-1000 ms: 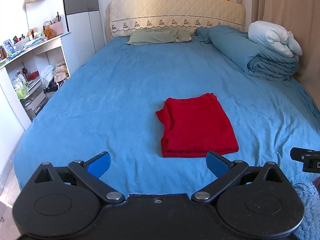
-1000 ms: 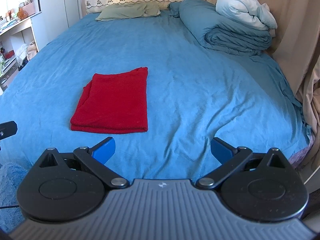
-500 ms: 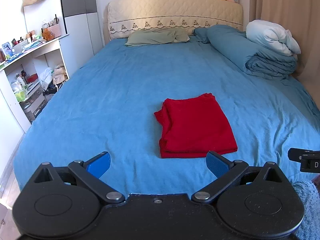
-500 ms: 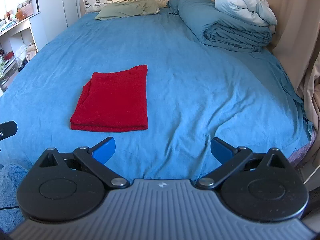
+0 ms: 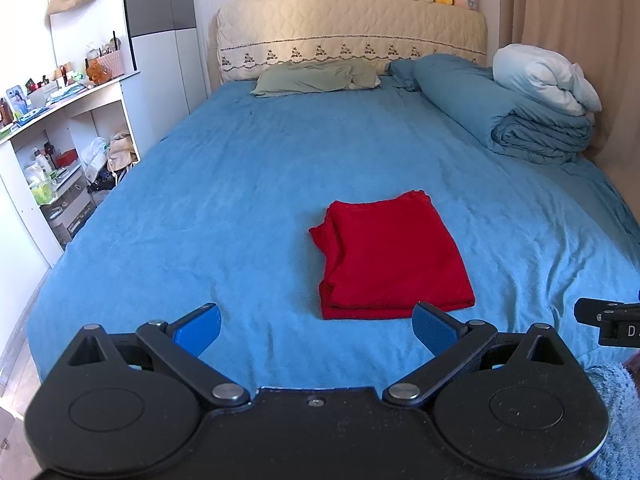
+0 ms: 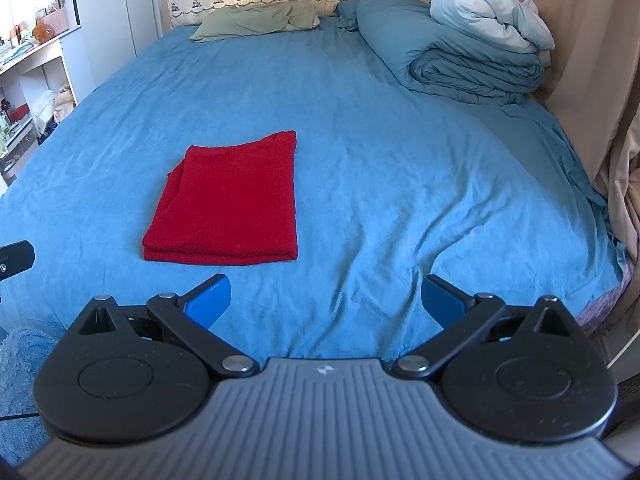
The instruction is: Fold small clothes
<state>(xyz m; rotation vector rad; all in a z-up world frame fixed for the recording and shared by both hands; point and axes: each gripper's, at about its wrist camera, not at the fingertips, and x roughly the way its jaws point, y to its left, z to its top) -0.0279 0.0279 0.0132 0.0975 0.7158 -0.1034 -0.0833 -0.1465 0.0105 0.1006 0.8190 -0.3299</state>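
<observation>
A red garment (image 5: 390,254) lies folded into a flat rectangle on the blue bed sheet (image 5: 240,208), near the foot of the bed; it also shows in the right wrist view (image 6: 230,206). My left gripper (image 5: 316,326) is open and empty, held back from the garment's near edge. My right gripper (image 6: 326,300) is open and empty, to the right of the garment and short of it. Neither gripper touches the cloth.
A green pillow (image 5: 316,78) and a rolled blue duvet (image 5: 516,120) with a white pillow (image 5: 544,78) lie at the head and right side. White shelves (image 5: 60,148) stand left of the bed. A beige curtain (image 6: 600,60) hangs on the right.
Both grippers have drawn back slightly from the bed; the views shift a little. The garment lies unmoved and both grippers stay open.
</observation>
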